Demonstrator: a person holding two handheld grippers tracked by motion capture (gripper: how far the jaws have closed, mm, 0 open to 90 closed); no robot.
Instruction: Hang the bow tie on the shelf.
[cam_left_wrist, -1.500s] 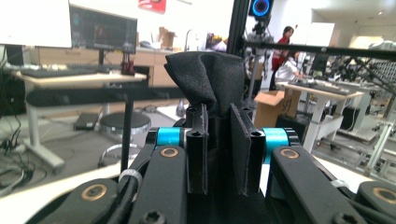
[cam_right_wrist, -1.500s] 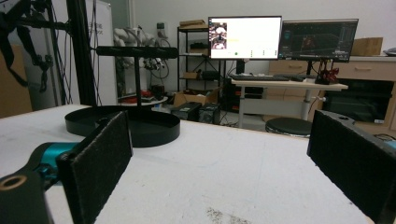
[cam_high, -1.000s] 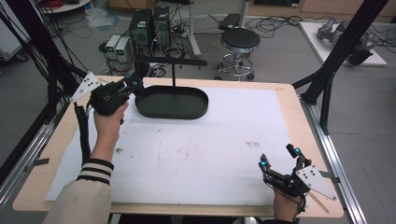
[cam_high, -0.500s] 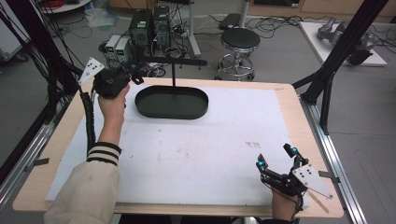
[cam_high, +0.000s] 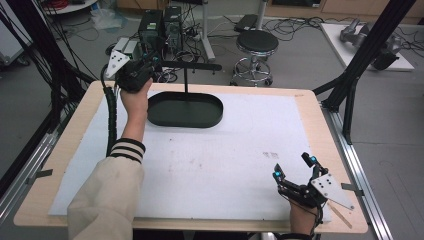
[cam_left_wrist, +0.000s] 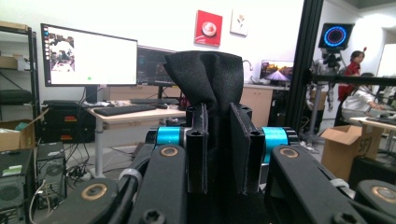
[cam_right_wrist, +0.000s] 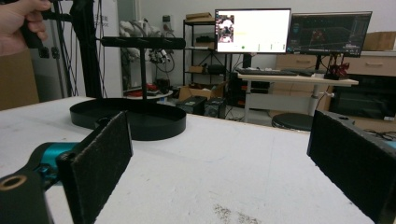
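The left gripper, jaws nearly closed, pinches a folded black cloth just beside the black stand's crossbar; hanging it seems next. The right gripper rests wide open, empty, on the desk.

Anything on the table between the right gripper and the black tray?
Nothing: in the high view, bare white table cover runs from the right gripper to the black tray.

The black oval tray with its upright post and crossbar stands at the far left of the table. The white mat lies open from there to the near and right edges.
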